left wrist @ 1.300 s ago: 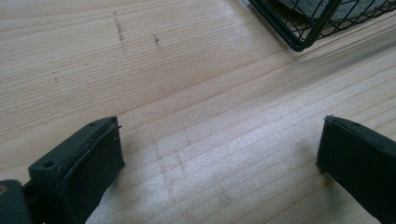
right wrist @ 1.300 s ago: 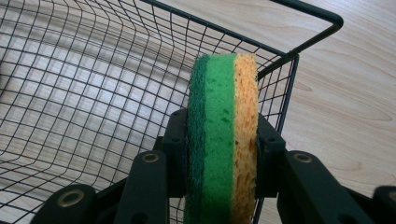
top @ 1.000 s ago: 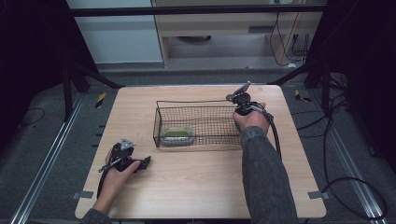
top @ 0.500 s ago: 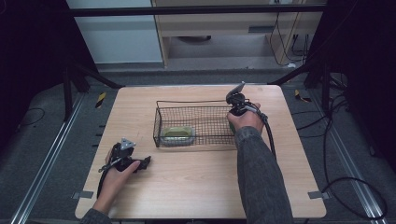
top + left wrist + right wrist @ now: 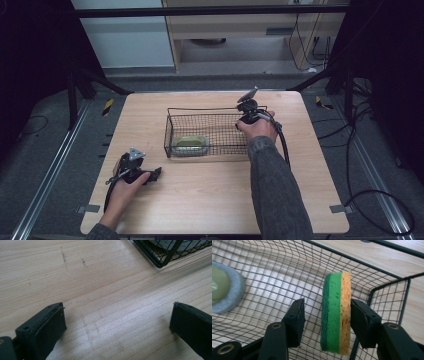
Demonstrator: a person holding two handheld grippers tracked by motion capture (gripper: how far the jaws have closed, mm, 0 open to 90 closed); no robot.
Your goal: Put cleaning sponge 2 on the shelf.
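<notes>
Right fingers (image 5: 294, 317) just opening, sponge (image 5: 335, 312) between, touching one, L wide apart.

Left gripper (image 5: 134, 171) lies low at the near-left, held in the left hand (image 5: 122, 187) with the forearm coming in from the bottom edge; its fingers (image 5: 47, 327) stand wide apart with nothing between them. Right gripper (image 5: 248, 113) is out ahead on a straight, sleeved forearm, wrist tipped so it points down and away. Its fingers (image 5: 295, 320) have just been opening, with a gap on one side of what stands between them.
</notes>
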